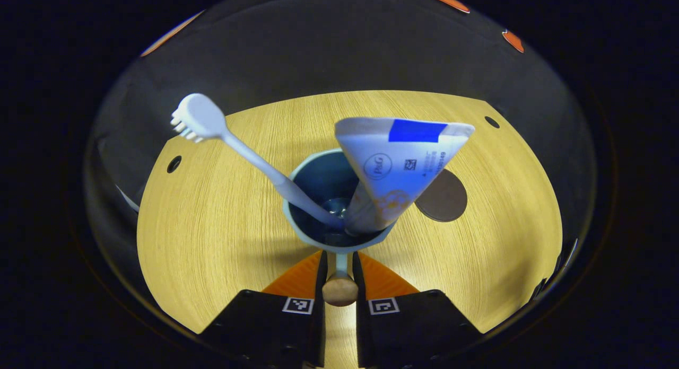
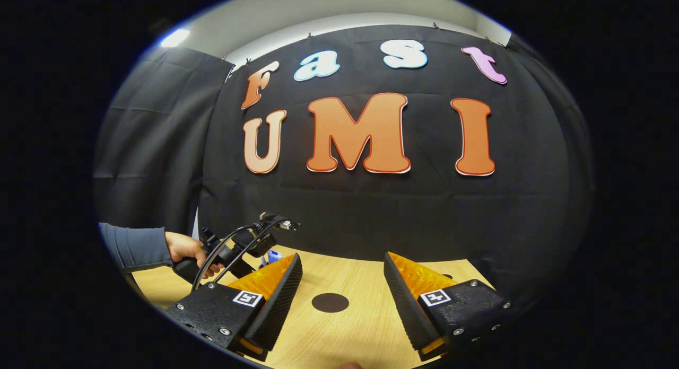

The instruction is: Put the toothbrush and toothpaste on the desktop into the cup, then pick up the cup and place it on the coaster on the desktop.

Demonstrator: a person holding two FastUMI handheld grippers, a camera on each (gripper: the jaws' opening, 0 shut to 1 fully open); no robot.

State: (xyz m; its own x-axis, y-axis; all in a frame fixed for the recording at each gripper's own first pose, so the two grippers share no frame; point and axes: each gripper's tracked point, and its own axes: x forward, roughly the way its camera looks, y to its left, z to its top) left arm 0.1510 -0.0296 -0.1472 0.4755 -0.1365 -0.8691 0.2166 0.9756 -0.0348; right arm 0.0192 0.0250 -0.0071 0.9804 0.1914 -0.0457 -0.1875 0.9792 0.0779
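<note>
Cup [image 1: 323,199]: stood mid-counter, straight ahead of the left gripper [image 1: 339,276], whose fingers [image 1: 320,276] were narrowed on its handle [image 1: 340,284].
Contents: toothbrush [image 1: 233,146] leaned left with its head up; toothpaste [image 1: 395,165] stood cap-down with its crimp up.
Coaster [image 1: 443,196]: dark disc on the counter [image 1: 212,226], just beyond the cup to the right, toward the far edge.
Right gripper [image 2: 342,295]: fingers wide, holding nothing, aimed at the coaster but idle.
Nearer hand: left, judged ready to carry.
Writing: a small round logo on the tube, too small to be sure of.
</note>
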